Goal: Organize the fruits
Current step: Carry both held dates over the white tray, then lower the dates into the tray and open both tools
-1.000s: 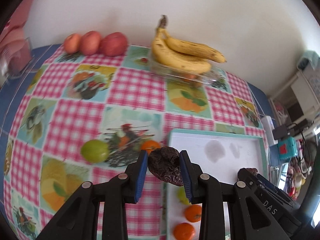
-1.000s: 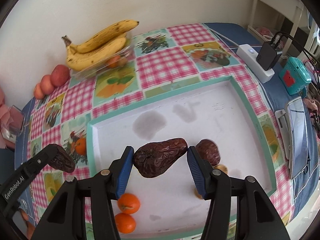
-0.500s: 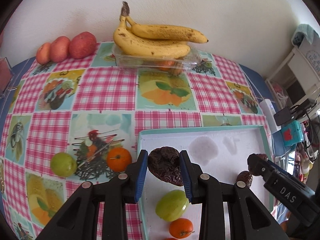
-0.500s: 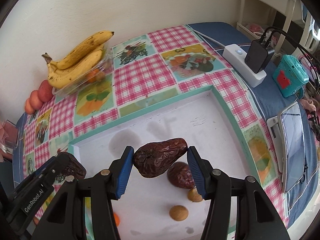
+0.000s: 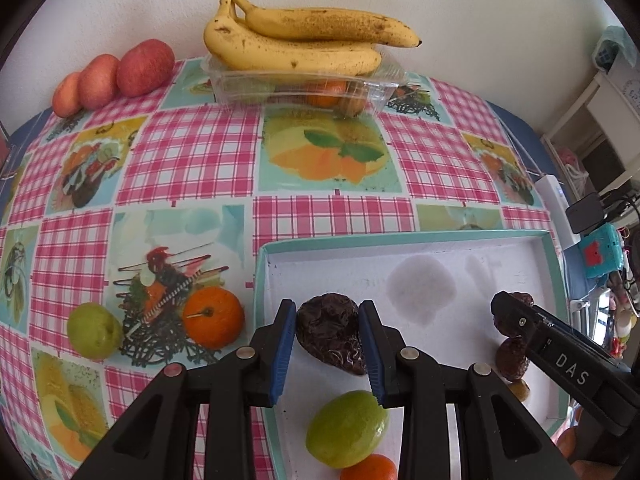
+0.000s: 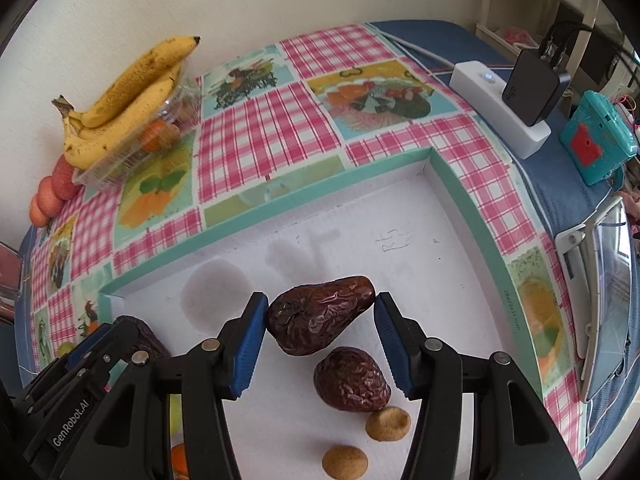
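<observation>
Wrinkled glossy date [image 6: 320, 322], clear plastic container [image 5: 304, 90], smooth matt white tray [image 6: 452, 184], ribbed blue tongs pads [image 6: 250, 346].

Soft daylight fills both views — bright and even, with no harsh glare. It seems to come from the right, where the tablet screen [image 6: 612, 280] catches a pale sheen. Grey, blurry-edged shadows lie on the white tray floor [image 5: 420, 292], faint rather than dark. The fisheye bends the checked tablecloth [image 5: 192, 152] into a dome, and black vignette rings the corners. The centre is sharp; the cluttered right edge is smeared and squeezed — small things there cannot be made out.
</observation>
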{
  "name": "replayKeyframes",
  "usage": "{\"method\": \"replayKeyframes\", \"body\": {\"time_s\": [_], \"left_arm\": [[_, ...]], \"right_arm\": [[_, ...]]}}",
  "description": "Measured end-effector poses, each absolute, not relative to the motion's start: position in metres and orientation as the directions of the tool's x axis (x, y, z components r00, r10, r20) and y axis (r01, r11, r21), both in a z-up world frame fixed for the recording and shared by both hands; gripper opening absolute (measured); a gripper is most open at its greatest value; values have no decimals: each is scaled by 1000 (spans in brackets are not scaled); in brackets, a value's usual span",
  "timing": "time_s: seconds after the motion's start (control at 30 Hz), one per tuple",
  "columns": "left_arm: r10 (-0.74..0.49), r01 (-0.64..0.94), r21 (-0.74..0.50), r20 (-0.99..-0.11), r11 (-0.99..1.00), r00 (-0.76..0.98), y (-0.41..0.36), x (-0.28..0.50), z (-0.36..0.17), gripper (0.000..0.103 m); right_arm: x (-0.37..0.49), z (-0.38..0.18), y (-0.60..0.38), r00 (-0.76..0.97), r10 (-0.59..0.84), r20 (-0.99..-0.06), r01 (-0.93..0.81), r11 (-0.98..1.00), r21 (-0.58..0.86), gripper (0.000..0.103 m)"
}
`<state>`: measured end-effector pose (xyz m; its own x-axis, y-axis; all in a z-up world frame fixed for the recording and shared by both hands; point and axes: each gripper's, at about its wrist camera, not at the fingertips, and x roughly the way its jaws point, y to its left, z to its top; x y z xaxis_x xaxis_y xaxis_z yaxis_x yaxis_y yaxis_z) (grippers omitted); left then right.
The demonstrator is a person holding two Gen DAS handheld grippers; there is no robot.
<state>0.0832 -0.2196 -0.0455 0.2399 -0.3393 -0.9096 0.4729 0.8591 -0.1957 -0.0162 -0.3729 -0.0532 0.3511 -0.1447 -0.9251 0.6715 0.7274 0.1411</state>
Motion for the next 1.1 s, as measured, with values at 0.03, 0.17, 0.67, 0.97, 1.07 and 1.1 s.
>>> {"method": "replayKeyframes", "body": {"time_s": [0.03, 0.17, 0.67, 0.97, 1.07, 1.1], "left_arm": [[-336, 472, -193, -911, 860, 239, -220, 84, -47, 34], [-342, 470, -199, -908, 860, 242, -219, 86, -48, 34], [-318, 490, -168, -917, 855, 241, -225, 85, -49, 35], [-324, 499, -174, -917, 849, 232, -221, 85, -41, 36], [-330, 504, -180, -916, 845, 227, -218, 85, -36, 36], [-332, 506, -179, -915, 844, 231, -217, 85, -34, 36]], "right_arm": [[-16, -55, -373, 348, -144, -926, 672, 728, 139, 57], [-16, -63, -376, 331, -141, -933, 676, 725, 130, 57], [-13, -64, -374, 325, -157, -932, 662, 742, 106, 57], [-15, -60, -374, 313, -169, -934, 666, 741, 89, 69], [-17, -57, -375, 316, -169, -933, 672, 735, 94, 70], [-18, -56, -375, 319, -168, -933, 672, 734, 98, 70]]}}
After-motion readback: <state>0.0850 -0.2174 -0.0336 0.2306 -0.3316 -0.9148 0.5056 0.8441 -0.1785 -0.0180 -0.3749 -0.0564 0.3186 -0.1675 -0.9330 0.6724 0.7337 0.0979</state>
